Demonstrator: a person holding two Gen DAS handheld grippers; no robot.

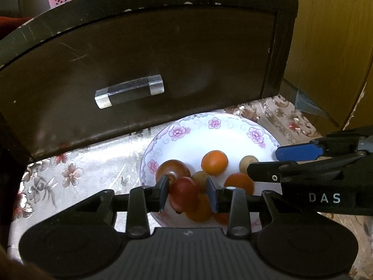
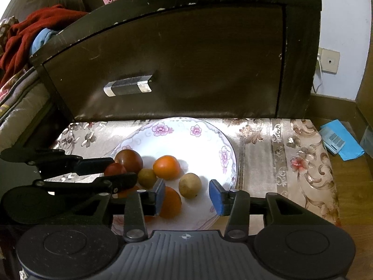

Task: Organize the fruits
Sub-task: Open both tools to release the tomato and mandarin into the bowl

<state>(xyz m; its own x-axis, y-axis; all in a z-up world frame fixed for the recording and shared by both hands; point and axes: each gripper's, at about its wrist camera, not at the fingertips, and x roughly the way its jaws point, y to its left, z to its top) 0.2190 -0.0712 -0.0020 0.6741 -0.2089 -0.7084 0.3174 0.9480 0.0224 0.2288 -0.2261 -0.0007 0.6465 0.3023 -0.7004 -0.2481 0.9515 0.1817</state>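
Note:
A white flowered plate (image 1: pixel 209 130) (image 2: pixel 186 137) holds several small fruits: orange ones (image 1: pixel 214 162) (image 2: pixel 166 166), dark red tomatoes (image 1: pixel 172 169) (image 2: pixel 128 161) and tan round ones (image 1: pixel 247 162) (image 2: pixel 190 185). My left gripper (image 1: pixel 187 194) is open, its pads on either side of a red tomato (image 1: pixel 184 193) without clearly pressing it. It also shows in the right wrist view (image 2: pixel 112 172). My right gripper (image 2: pixel 190 197) is open over the plate, with a tan fruit between the pads and an orange fruit (image 2: pixel 171 201) by the left pad.
A dark wooden drawer front (image 1: pixel 139 70) (image 2: pixel 174 65) with a clear handle (image 1: pixel 129 91) (image 2: pixel 128 85) stands right behind the plate. The patterned tablecloth (image 2: pixel 291 163) ends at the right, with a blue packet (image 2: pixel 340 143) on the floor. Red cloth (image 2: pixel 28 32) lies at the left.

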